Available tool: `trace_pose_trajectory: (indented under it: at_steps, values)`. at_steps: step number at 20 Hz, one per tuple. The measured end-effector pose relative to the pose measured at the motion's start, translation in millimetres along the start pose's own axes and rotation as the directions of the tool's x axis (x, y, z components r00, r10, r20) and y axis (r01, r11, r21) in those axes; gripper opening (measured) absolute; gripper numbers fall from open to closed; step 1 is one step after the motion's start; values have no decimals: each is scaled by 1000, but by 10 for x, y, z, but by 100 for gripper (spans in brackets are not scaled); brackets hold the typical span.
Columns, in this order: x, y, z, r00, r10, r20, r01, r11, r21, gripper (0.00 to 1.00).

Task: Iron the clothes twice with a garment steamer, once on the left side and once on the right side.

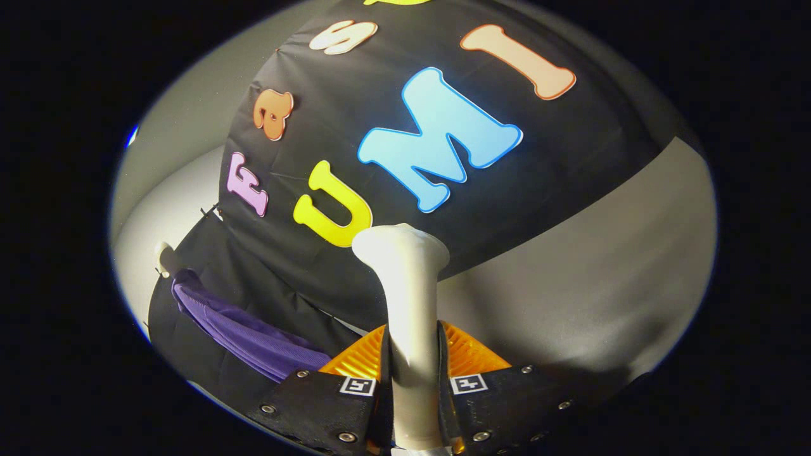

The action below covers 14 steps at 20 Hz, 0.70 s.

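At the far left of the frame we see a small pale hook on the light wall, at the edge of the black cloth that covers most of the upper half of the frame. Just right of the hook, in the lower left, a purple garment hangs against the cloth, its folds running down toward the claw's left finger, where its lower end is hidden.

At the bottom centre we hold the claw closed on the steamer: both fingers press against the sides of its white handle, which rises between them and ends in a wider, flattened head at mid-frame. That head stands in front of the cloth, well right of the garment and apart from it; we cannot tell which way its face points.

To the right, a broad grey surface runs from the steamer to the right side of the frame, under the cloth's lower edge
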State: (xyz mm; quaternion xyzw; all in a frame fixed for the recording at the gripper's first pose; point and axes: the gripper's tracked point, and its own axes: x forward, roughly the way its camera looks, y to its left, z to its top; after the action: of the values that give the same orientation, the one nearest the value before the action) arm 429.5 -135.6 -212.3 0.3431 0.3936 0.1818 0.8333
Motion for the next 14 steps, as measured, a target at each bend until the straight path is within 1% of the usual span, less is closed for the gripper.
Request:
trace_pose_trajectory:
  at_steps: [3, 4, 8, 11, 14]
  values:
    - [-289, 98, -64, 997, -17, 77, 20, 999, -32, 28]
    - [-402, 203, -105, 996, -18, 90, 23, 998, -50, 28]
    - [-849, 466, -352, 985, -23, 173, 40, 995, -92, 28]
    - [-1089, 650, -597, 971, -51, 233, 88, 985, -149, 28]
    - [-1327, 876, -829, 951, -60, 302, 134, 964, -230, 28]
